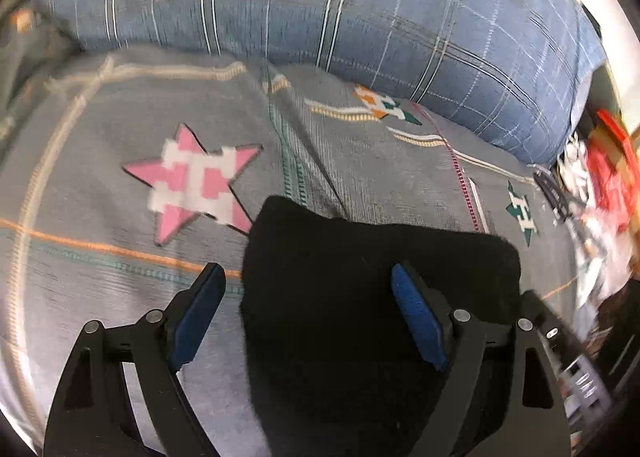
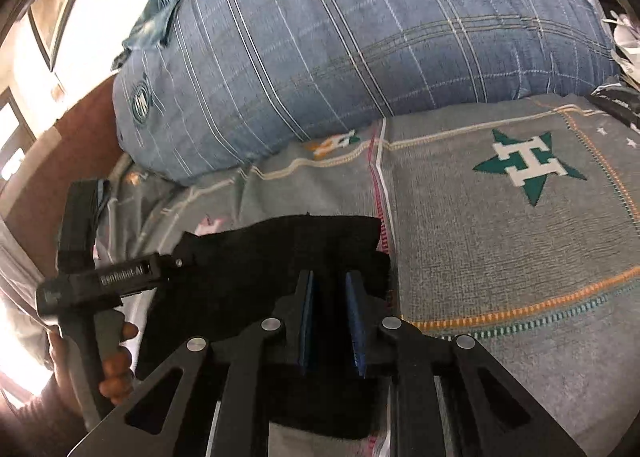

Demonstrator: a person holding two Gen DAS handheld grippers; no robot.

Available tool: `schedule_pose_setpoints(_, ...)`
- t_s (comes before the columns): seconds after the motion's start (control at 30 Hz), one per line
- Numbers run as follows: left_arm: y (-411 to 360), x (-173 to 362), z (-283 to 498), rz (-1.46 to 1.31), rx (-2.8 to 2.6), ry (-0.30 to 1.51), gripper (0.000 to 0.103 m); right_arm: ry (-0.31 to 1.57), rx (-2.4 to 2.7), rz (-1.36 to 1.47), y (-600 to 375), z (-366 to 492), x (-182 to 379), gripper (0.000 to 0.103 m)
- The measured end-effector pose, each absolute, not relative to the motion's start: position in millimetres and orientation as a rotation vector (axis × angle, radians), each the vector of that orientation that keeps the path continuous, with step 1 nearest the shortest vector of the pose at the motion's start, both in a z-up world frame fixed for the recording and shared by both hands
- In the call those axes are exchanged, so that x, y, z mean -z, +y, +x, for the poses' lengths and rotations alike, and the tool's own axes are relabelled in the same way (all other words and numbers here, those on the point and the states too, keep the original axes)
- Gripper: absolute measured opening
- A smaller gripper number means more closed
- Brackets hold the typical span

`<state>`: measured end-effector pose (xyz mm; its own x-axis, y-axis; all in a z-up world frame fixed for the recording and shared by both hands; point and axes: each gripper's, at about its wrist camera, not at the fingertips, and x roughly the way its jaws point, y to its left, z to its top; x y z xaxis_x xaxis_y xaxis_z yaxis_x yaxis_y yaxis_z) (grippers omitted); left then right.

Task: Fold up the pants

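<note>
The black pants (image 1: 360,297) lie folded into a compact pile on the grey bedspread (image 1: 100,217). My left gripper (image 1: 306,281) is open, its blue-padded fingers (image 1: 416,317) wide apart, the right finger over the pants and the left finger beside their left edge. In the right wrist view the pants (image 2: 260,261) lie under my right gripper (image 2: 330,285), whose blue pads stand a narrow gap apart with black cloth between them. The left gripper's body (image 2: 104,281) shows at the left, held by a hand.
A large blue plaid pillow (image 1: 320,5) lies along the far side of the bed. The bedspread (image 2: 500,257) carries a pink star (image 1: 192,181) and a green star (image 2: 528,165). Red and white clutter (image 1: 600,185) sits off the bed's right edge.
</note>
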<state>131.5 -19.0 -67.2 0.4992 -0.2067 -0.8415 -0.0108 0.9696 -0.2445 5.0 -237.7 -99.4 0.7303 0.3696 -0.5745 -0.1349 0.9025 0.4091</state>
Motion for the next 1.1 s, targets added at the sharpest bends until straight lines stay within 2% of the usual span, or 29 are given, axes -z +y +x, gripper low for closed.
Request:
schedule_pose_setpoints(0.2,-20,50,113,-0.192,0.122,0.99,0.086,0.699,-0.282,0.374,-236,-13,90,0.022)
schedule_pose_setpoints(0.33,-19,49,111,-0.178,0.125,0.995,0.086,0.716,-0.27,0.363,-233,-18,89,0.034)
schedule_pose_setpoints(0.5,-2,40,103,-0.221,0.121,1.012,0.086,0.725,-0.254,0.385,-240,-17,85,0.042)
schedule_pose_setpoints(0.57,10,39,97,-0.267,0.111,1.025,0.086,0.734,-0.252,0.392,-242,-16,85,0.054)
schedule_pose_setpoints(0.67,21,55,94,-0.352,0.115,1.099,0.086,0.769,-0.263,0.395,-238,-11,94,0.061)
schedule_pose_setpoints(0.73,19,73,94,-0.378,0.12,1.158,0.086,0.812,-0.282,0.381,-229,-6,105,0.061)
schedule_pose_setpoints(0.8,13,86,90,-0.394,0.123,1.188,0.087,0.811,-0.272,0.294,-218,-7,109,0.053)
schedule_pose_setpoints(0.83,11,87,88,-0.401,0.126,1.187,0.086,0.796,-0.274,0.243,-213,-11,105,0.042)
schedule_pose_setpoints(0.87,10,88,86,-0.406,0.133,1.186,0.086,0.773,-0.282,0.2,-208,-17,97,0.027)
schedule_pose_setpoints(0.9,7,87,85,-0.402,0.145,1.189,0.086,0.748,-0.29,0.162,-206,-25,90,0.022)
schedule_pose_setpoints(0.97,-1,89,80,-0.359,0.149,1.179,0.087,0.735,-0.281,0.084,-201,-34,84,0.022)
schedule_pose_setpoints(1.1,-6,99,74,-0.332,0.17,1.151,0.089,0.802,-0.24,0.027,-205,-31,115,0.023)
